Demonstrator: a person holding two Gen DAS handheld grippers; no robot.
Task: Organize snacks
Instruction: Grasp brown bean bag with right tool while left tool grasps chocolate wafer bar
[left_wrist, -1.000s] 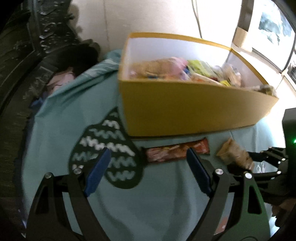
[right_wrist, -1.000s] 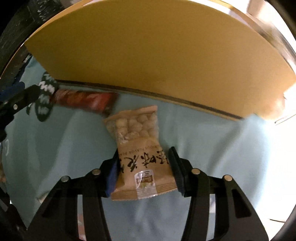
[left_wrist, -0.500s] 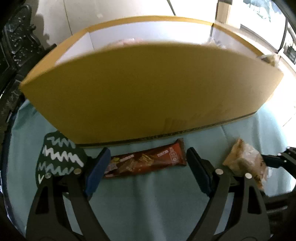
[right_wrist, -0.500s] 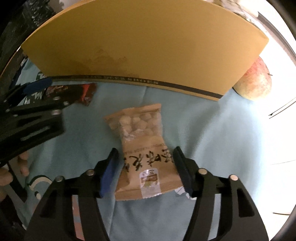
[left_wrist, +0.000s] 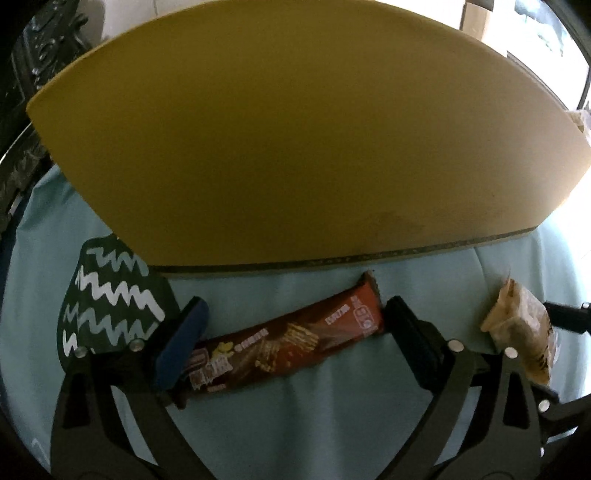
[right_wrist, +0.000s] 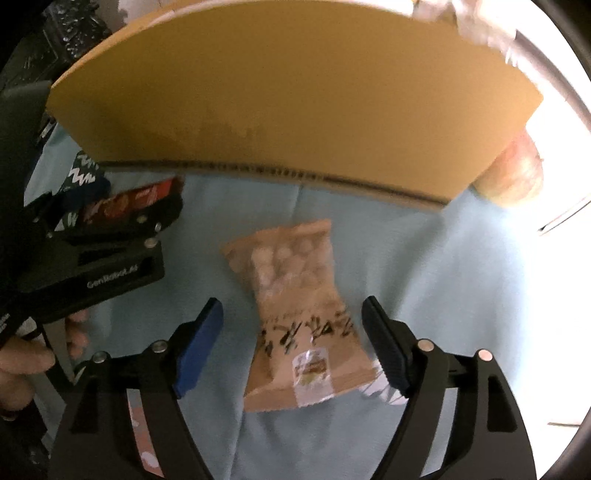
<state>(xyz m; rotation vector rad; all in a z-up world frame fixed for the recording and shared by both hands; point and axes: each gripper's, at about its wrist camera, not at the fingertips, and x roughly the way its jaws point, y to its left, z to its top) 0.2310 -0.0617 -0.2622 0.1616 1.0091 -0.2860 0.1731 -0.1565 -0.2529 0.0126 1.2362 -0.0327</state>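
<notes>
A brown and red snack bar (left_wrist: 288, 339) lies on the teal cloth (left_wrist: 332, 424), just in front of the yellow cardboard box (left_wrist: 295, 147). My left gripper (left_wrist: 295, 310) straddles the bar lengthwise, its jaws opening wide; the bar's left end sits under the blue left pad (left_wrist: 181, 343). A tan pack of round snacks (right_wrist: 291, 277) lies flat on the cloth between the jaws of my right gripper (right_wrist: 291, 308), which are opening, the pads clear of its sides. The same pack (left_wrist: 524, 332) shows at the right of the left wrist view.
The box wall (right_wrist: 295, 110) fills the upper half of both views. An apple (right_wrist: 517, 173) rests by its right corner. A dark green zigzag patch (left_wrist: 110, 302) marks the cloth at left. The left gripper (right_wrist: 122, 210) and a person's hand (right_wrist: 22, 354) sit left of the pack.
The left gripper dropped and closed in on the bar, so the box's contents are out of sight, and its jaws widened. The right jaws spread off the tan pack, which stays on the cloth.
</notes>
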